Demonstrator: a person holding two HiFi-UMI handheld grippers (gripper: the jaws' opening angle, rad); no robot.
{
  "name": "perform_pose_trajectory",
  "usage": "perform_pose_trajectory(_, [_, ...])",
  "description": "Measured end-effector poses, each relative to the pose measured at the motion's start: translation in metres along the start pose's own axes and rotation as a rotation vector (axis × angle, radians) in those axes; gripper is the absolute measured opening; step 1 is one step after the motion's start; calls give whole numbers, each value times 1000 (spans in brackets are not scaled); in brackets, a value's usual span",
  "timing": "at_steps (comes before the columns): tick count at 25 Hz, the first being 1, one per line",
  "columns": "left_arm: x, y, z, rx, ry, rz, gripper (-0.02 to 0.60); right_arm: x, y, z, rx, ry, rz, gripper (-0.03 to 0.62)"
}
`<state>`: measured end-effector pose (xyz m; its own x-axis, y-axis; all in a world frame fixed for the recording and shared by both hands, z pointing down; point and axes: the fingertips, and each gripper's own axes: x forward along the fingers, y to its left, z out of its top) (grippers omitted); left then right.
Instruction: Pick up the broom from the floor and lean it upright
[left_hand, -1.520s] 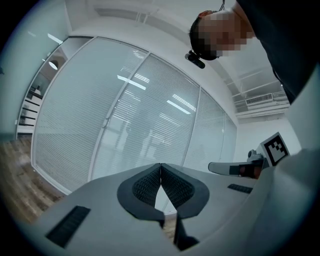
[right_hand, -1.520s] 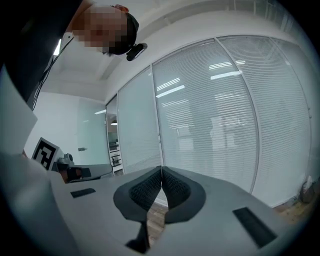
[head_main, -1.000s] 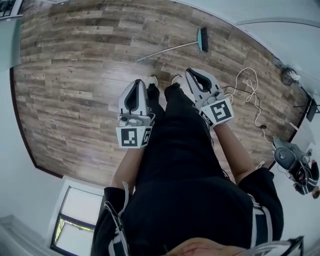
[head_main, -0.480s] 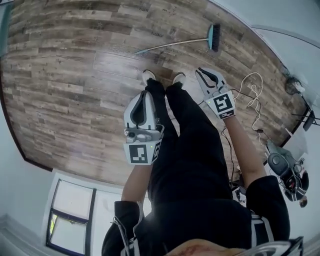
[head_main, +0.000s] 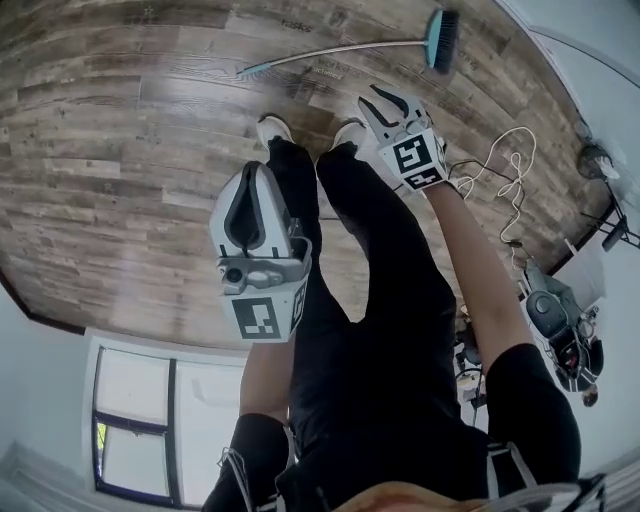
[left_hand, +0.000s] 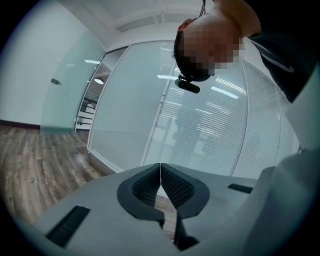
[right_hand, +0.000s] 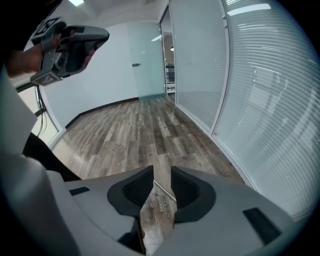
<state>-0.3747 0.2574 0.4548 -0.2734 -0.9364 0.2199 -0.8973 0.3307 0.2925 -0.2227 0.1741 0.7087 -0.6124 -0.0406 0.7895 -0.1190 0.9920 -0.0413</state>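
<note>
the only words i can read are printed on the wooden floor (right_hand: 130, 130). in the right gripper view, on the nearest plank, "workshop" (right_hand: 165, 202) runs lengthwise in dark capitals. a smaller line of print (right_hand: 156, 207) just left of it is too blurred to read. in the head view, the near-left square marker (head_main: 262, 318) and the far-right square marker (head_main: 415, 158) show black-and-white code patterns.

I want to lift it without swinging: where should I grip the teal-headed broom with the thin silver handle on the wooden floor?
Probably the thin silver handle near the teal brush head, the heavier end, from above with jaws across it: it lies flat, so only its top is free.
</note>
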Motion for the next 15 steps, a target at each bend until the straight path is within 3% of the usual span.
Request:
perform_pose_trajectory(5, [21, 7, -79, -2, 30, -84, 20, 90, -13, -70, -142, 52, 9, 114])
perform_pose_trajectory(12, [57, 14, -167, 176, 75, -222, 20, 189, -37, -160, -320, 123, 87, 114])
perform_pose_trajectory(15, [65, 24, -196, 172, 95, -253, 20, 217, -41, -195, -388, 172, 114, 114])
